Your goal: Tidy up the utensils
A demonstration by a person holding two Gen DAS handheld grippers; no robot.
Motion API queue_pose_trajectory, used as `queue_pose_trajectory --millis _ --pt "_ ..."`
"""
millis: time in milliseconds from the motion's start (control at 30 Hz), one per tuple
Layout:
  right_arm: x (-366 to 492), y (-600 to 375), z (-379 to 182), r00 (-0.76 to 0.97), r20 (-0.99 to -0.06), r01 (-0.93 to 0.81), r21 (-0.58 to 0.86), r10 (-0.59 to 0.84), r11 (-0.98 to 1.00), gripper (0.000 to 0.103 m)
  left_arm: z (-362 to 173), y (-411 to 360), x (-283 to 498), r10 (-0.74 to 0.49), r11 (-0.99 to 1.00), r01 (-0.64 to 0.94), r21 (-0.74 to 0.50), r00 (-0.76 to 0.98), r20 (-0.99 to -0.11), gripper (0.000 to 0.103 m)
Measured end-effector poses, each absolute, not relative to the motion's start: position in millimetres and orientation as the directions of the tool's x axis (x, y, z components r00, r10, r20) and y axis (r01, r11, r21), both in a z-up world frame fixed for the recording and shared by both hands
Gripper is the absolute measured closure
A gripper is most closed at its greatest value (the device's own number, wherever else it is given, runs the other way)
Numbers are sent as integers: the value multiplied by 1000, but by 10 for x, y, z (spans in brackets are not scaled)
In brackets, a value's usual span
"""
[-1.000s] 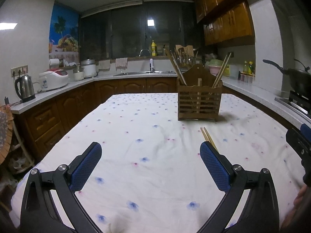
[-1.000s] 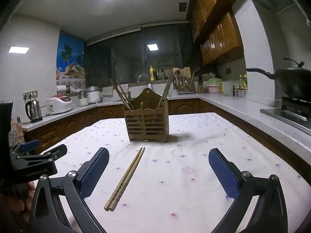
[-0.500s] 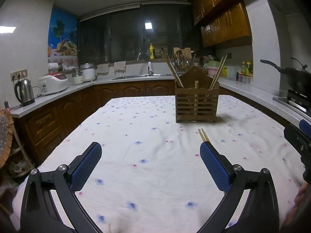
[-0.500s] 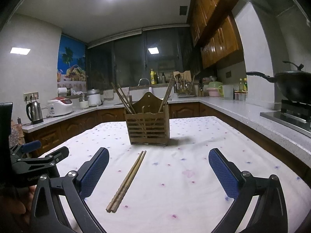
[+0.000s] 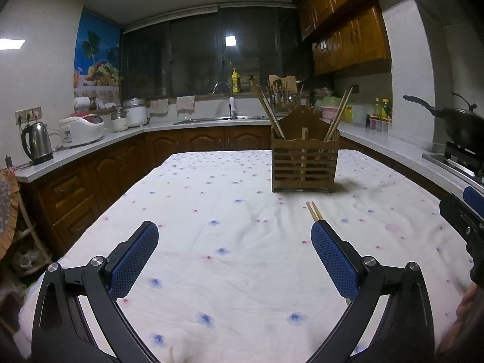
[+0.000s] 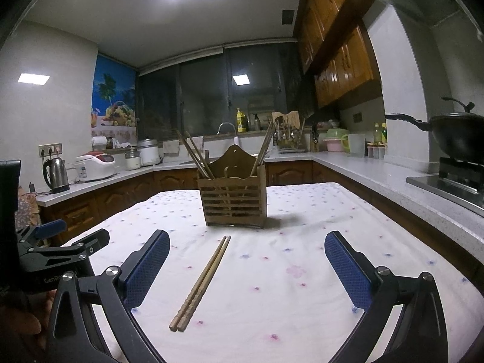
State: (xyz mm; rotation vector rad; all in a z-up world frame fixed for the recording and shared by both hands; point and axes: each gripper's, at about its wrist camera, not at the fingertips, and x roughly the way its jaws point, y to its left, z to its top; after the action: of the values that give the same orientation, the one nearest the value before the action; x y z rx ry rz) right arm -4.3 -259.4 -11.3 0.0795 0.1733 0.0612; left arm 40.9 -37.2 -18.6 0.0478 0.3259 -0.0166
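A wooden slatted utensil holder (image 5: 304, 163) stands upright on the table, with chopsticks leaning out of its left and right compartments; it also shows in the right wrist view (image 6: 234, 198). A pair of wooden chopsticks (image 6: 202, 281) lies flat on the cloth in front of the holder, between my right gripper's fingers and nearer the left one. In the left wrist view only their tips (image 5: 313, 210) show, behind the right finger. My left gripper (image 5: 234, 260) is open and empty above the cloth. My right gripper (image 6: 246, 269) is open and empty.
The table has a white cloth with small flowers (image 5: 227, 211). Counters run along the left, back and right, with a kettle (image 5: 36, 142), a rice cooker (image 5: 81, 128), a sink (image 5: 217, 118) and a wok on a stove (image 6: 456, 136). The left gripper (image 6: 57, 245) shows at the right view's left edge.
Both cameras have tilted slightly, so the holder and chopsticks sit a little lower in view. Both grippers stay open and empty; the chopsticks have not moved on the cloth.
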Motion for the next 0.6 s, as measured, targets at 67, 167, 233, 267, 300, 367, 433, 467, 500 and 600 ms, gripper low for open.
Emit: queue_pose_trajectory --millis 67,167,233,267,300,367,433,467,500,600 --pt "-44 -2599 -111 983 -168 -56 85 70 995 0 -177 -384 404 -7 999 24 49 948 -317 0" --pt "-44 -2599 -111 983 -167 -57 86 71 995 0 -170 -401 407 -3 998 21 52 948 -318 0" --pt "-51 -2605 -111 983 -166 -58 87 72 994 0 -168 -387 414 -3 999 20 48 948 -320 0" --pt "-51 -2606 -108 983 -165 -60 87 73 994 0 -165 -378 415 -4 999 19 45 947 -321 0" --pt "-59 -2604 -106 984 -164 -61 87 75 994 0 -162 -377 420 -4 999 18 42 947 -321 0" --pt "-64 -2601 -100 984 -164 -61 87 75 994 0 -156 -369 423 -3 999 16 37 946 -324 0" --pt "-65 -2599 -97 984 -163 -62 88 76 994 0 -154 -357 424 -5 999 16 31 946 -325 0" --pt "-65 -2600 -95 984 -163 -63 88 76 994 0 -152 -357 425 -7 999 17 30 945 -326 0" --pt "-66 -2600 -94 984 -163 -63 88 76 994 0 -149 -359 424 -7 999 18 30 945 -326 0" --pt "-66 -2598 -93 984 -163 -63 89 77 994 0 -151 -356 423 -6 999 17 31 946 -325 0"
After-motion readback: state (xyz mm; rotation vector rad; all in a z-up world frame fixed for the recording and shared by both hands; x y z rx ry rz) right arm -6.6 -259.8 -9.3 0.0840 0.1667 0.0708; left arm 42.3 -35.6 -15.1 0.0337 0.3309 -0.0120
